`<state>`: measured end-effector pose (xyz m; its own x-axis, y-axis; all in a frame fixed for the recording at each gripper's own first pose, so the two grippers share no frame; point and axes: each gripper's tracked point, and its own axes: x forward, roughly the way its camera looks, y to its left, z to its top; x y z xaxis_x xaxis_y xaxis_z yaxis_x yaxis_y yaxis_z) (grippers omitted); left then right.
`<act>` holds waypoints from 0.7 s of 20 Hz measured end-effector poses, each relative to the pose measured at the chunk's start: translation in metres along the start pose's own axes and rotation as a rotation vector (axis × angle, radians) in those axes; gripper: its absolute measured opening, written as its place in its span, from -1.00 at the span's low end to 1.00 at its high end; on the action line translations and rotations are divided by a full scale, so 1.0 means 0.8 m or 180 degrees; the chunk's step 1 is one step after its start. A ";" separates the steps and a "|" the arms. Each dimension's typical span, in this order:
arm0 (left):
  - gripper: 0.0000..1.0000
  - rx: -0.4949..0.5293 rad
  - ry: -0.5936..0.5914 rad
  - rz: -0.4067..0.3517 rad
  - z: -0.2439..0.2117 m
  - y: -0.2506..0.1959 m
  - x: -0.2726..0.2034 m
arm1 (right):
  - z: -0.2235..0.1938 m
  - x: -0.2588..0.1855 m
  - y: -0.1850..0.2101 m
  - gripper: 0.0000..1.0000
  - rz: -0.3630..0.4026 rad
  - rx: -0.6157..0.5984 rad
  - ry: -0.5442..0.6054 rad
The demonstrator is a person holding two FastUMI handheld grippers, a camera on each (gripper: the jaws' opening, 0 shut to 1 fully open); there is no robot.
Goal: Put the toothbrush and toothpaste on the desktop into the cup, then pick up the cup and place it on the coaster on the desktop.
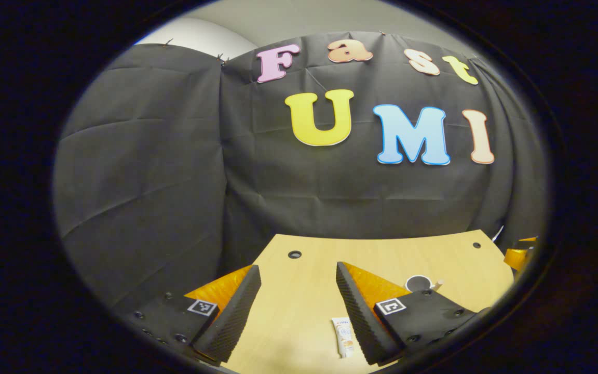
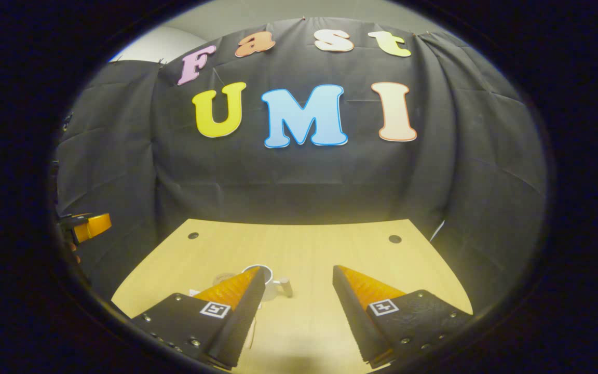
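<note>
Left gripper view, toothpaste: the white toothpaste tube [image 1: 343,336] lies flat on the desk [image 1: 320,259], just beside the inner edge of the left gripper's right-hand finger, its far end pointing toward the booth wall.
Left gripper view, cup: the white cup [image 1: 418,283] stands upright on the desk beyond the toothpaste and to its right, partly hidden behind the same finger; a small pale end shows just beside its rim, too small to tell what it is.
Right gripper view, cup: the cup [image 2: 262,278] stands on the desk [image 2: 330,249] right behind the tip of the right gripper's left-hand finger, its handle sticking out to the right.
Toothbrush: a thin pale line on the desk beside that finger, nearer than the cup, may be it; I cannot tell.
Coaster: a faint round shape [image 2: 225,279] lies just left of the cup; unclear.
Left gripper [image 1: 299,298]: held low over the desk, level, pointing toward the booth wall; jaws wide apart, nothing between them.
Right gripper [image 2: 299,296]: same pose, low and level beside the cup; jaws wide apart, holding nothing.
Other gripper: an orange part [image 2: 91,226] shows far left of the cup.
</note>
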<state>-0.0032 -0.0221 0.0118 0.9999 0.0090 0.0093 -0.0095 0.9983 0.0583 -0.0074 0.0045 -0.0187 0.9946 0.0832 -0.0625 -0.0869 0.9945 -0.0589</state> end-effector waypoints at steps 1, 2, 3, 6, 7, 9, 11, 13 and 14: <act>0.96 -0.0033 0.0020 -0.0027 -0.003 -0.003 -0.002 | -0.002 -0.001 0.000 0.63 0.0014 0.0007 0.0009; 0.96 -0.0055 0.0047 -0.0043 -0.007 -0.005 -0.004 | -0.004 -0.001 0.000 0.63 0.0020 0.0008 0.0022; 0.90 -0.0060 0.0067 -0.0043 -0.011 -0.006 -0.006 | -0.006 -0.002 0.000 0.63 0.0031 0.0006 0.0033; 0.90 -0.0024 0.0179 -0.0089 -0.027 -0.013 -0.017 | -0.013 -0.002 -0.004 0.62 0.0036 -0.0011 0.0086; 0.90 -0.0005 0.0266 -0.0136 -0.037 -0.018 -0.019 | -0.016 -0.002 -0.003 0.62 0.0052 -0.0015 0.0120; 0.90 0.0002 0.0579 -0.0306 -0.075 -0.033 -0.015 | -0.031 0.003 0.001 0.63 0.0095 -0.0001 0.0256; 0.91 -0.0010 0.1007 -0.0487 -0.124 -0.052 -0.005 | -0.052 0.017 0.011 0.62 0.0121 0.0004 0.0529; 0.92 -0.0056 0.1496 -0.0616 -0.190 -0.070 0.013 | -0.082 0.035 0.025 0.63 0.0180 -0.0029 0.0902; 0.91 -0.0070 0.1722 -0.0680 -0.220 -0.081 0.024 | -0.100 0.039 0.035 0.64 0.0242 -0.0033 0.1108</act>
<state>0.0186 -0.0765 -0.1679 0.8419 -0.1701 -0.5122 0.1875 0.9821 -0.0179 0.0162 0.0299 -0.1018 0.9063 0.1282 -0.4028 -0.1621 0.9854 -0.0510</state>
